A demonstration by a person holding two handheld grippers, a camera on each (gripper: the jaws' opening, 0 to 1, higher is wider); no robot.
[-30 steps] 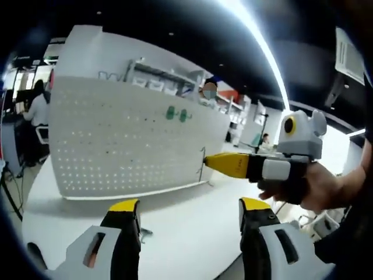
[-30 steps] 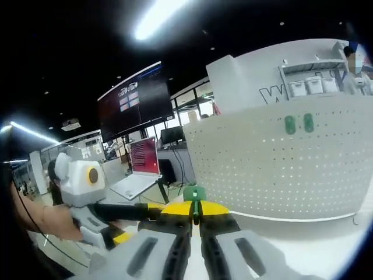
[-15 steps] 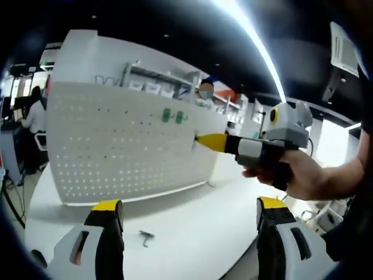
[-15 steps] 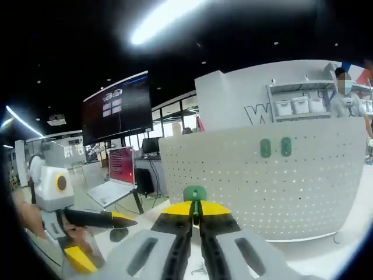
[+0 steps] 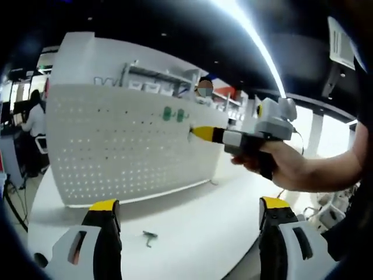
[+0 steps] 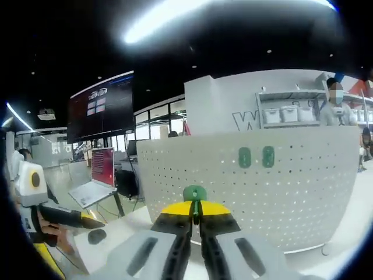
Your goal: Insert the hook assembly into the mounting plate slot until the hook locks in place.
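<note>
White counter (image 5: 192, 221) carries an upright pegboard (image 5: 122, 146) bearing two green hooks (image 5: 173, 114). Right claw (image 6: 196, 211) is clenched on a green hook (image 6: 194, 193); left claw (image 5: 186, 205) is held released.

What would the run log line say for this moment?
right gripper: shut on green hook, facing pegboard | left gripper: open, holding nothing | two green hooks on pegboard | loose hook on table
</note>
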